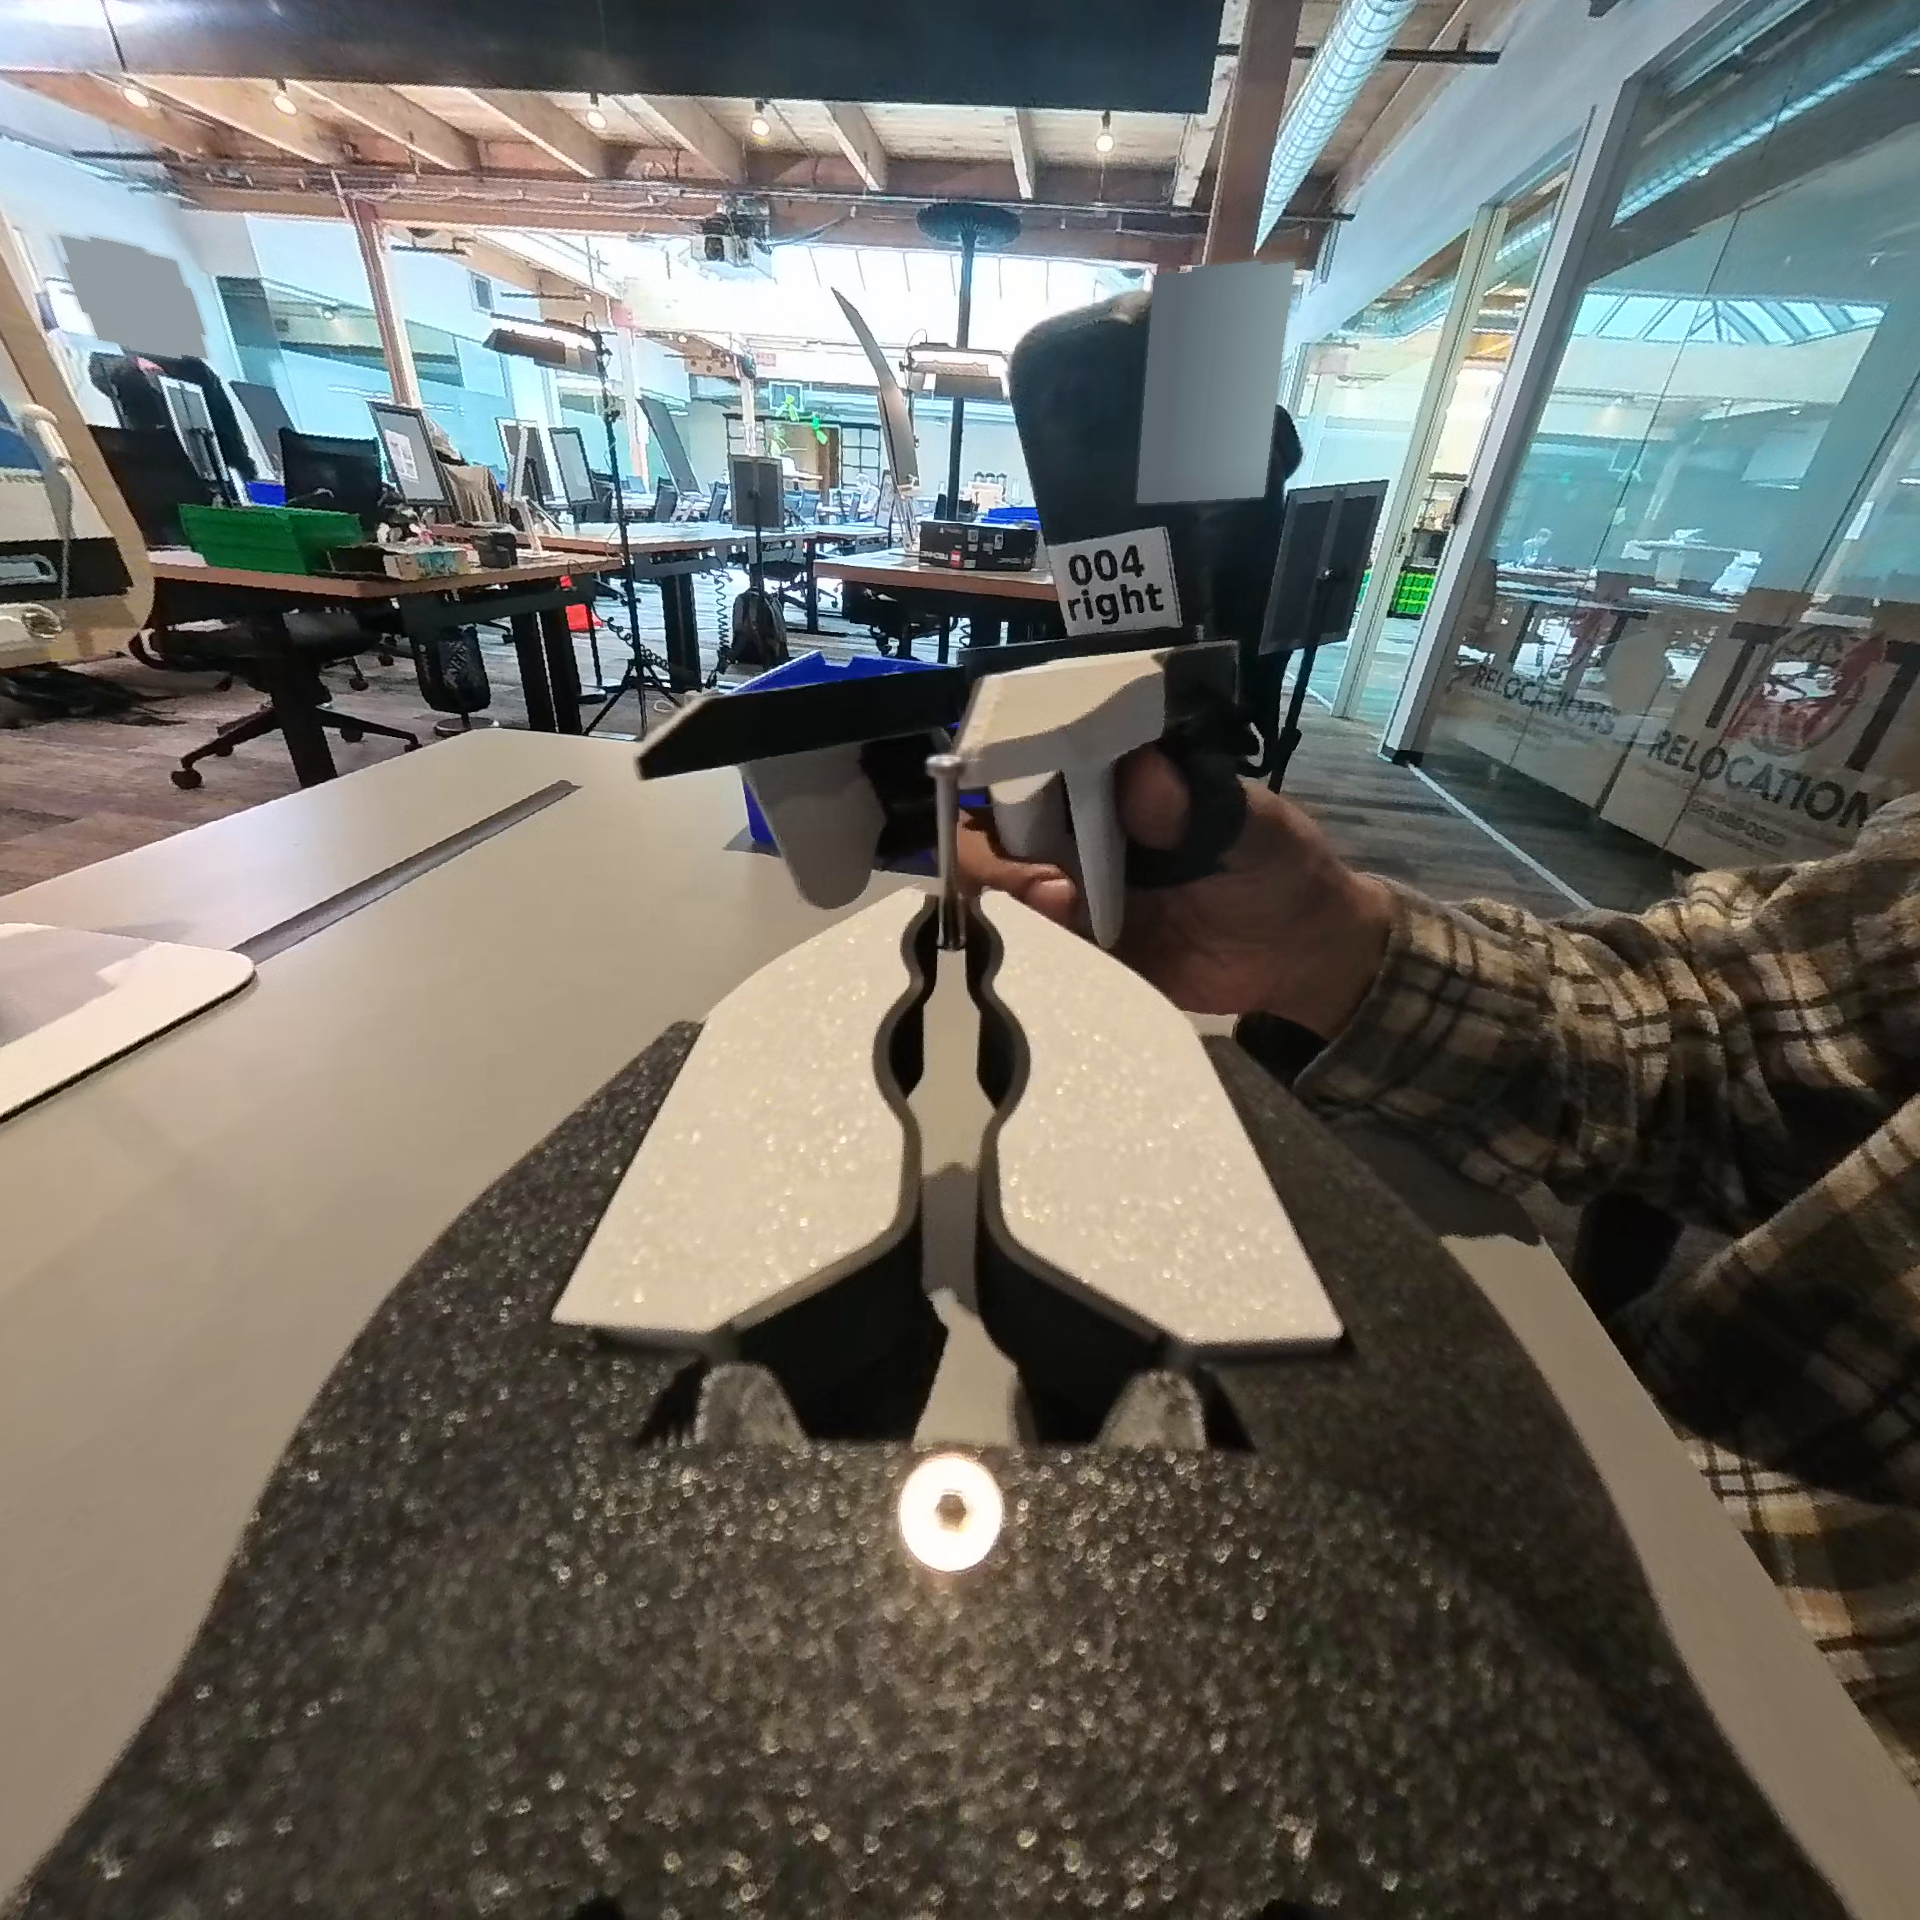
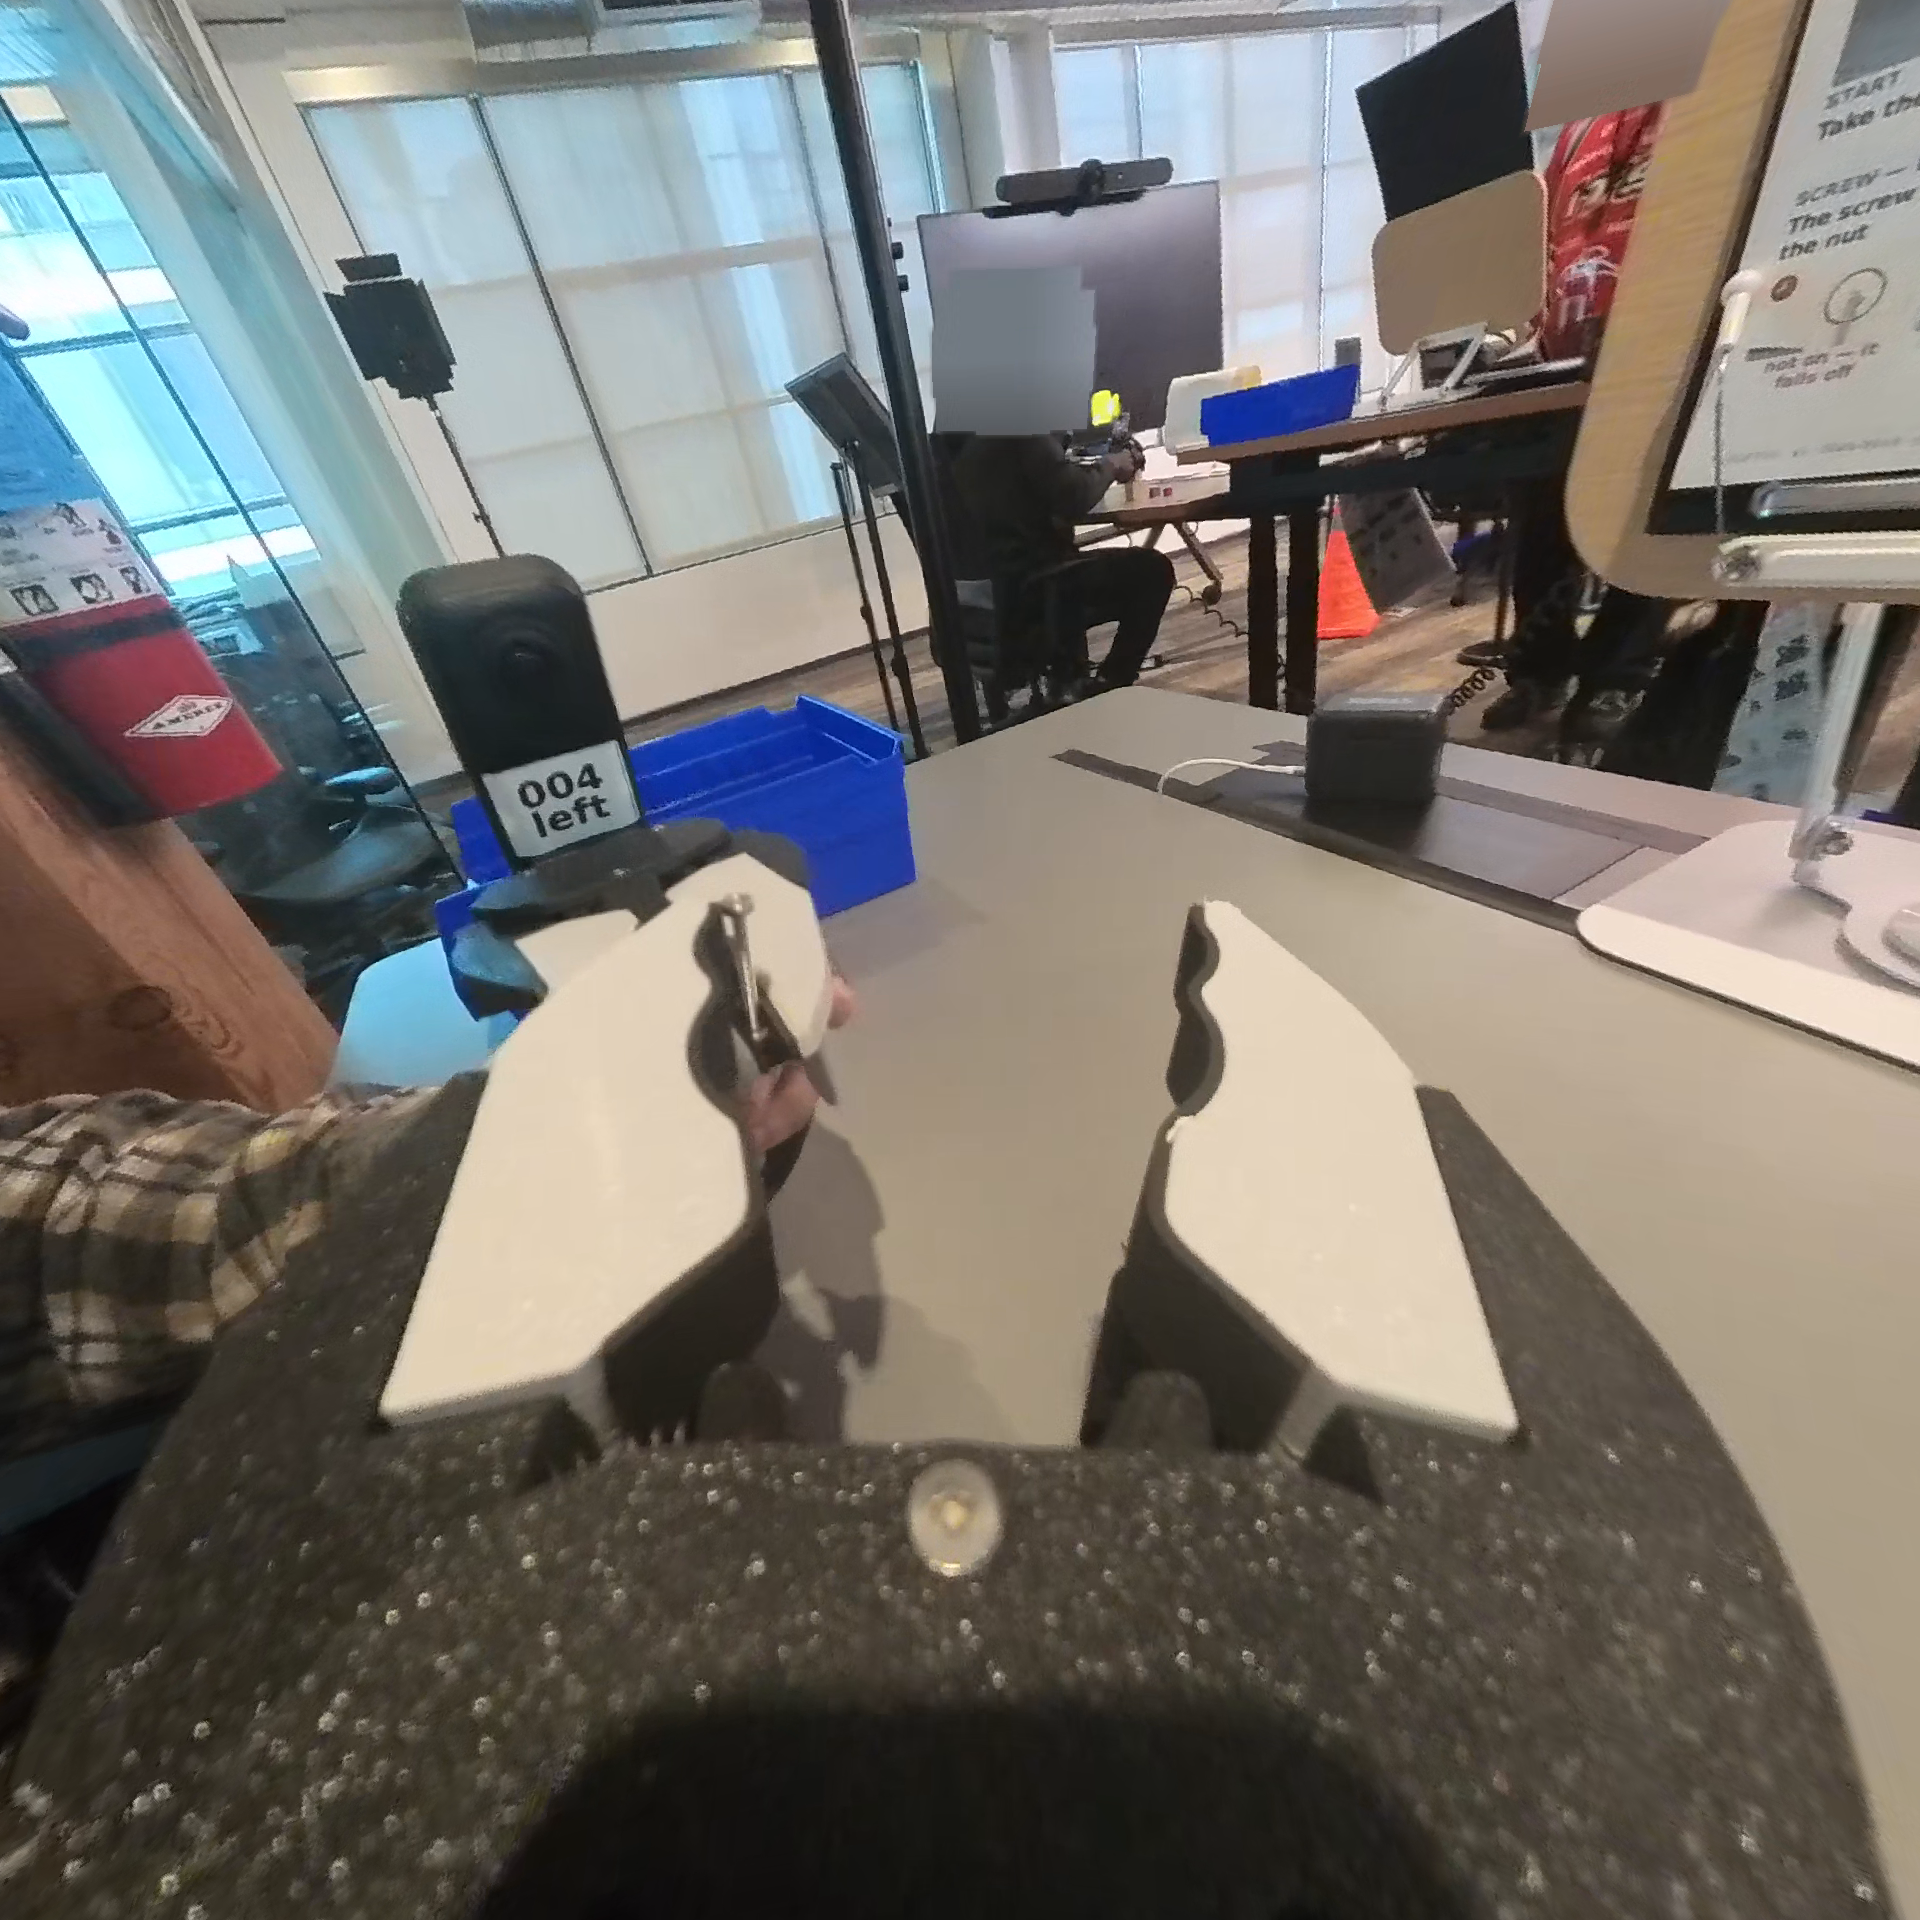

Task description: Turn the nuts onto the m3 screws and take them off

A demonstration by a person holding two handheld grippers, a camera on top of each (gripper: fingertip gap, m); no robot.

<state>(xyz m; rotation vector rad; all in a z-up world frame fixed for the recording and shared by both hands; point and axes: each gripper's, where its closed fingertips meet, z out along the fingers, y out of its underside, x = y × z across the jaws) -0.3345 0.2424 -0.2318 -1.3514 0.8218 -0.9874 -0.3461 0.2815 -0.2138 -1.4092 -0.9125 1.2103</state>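
Two views, left wrist first: the left gripper [image 1: 948, 935] has its jaws pinched nearly together on the lower end of an m3 screw [image 1: 945, 847], which stands upright out of the fingertips toward 12 o'clock, head on top. No nut shows on the shank from here; too small to be sure. Beyond it, the right gripper [image 1: 914, 790] faces in from 1 o'clock, held by a hand [image 1: 1226, 914] in a plaid sleeve [image 1: 1662, 1091]; its fingers straddle the screw head with a gap on each side, not touching that I can see. A blue bin [image 1: 831, 686] sits behind on the grey table [image 1: 312, 1091]. Right wrist view: the right gripper [image 2: 977, 935] is spread wide with nothing between its jaws, only bare table [image 2: 1039, 1039]. The left gripper [image 2: 769, 987] sits at 10 o'clock, partly hidden by the right gripper's own left finger, and the screw [image 2: 746, 977] pokes up tilted from it, close against that finger's inner edge and well off the jaw centreline. Blue bin [image 2: 790, 790] at 11 o'clock, a small black box [image 2: 1371, 748] at 1 o'clock, a stand base [image 2: 1714, 935] at 2 o'clock. Judgement: this reads as a pause between turns or a regrasp, the left holding the screw steady while the right is released. Whether threading on or taking off, I can't tell, since no nut is clearly visible in either view. Next move likely calls for centring the right jaws on the screw axis, closing lightly on the nut or head, and twisting without bending the thin shank.
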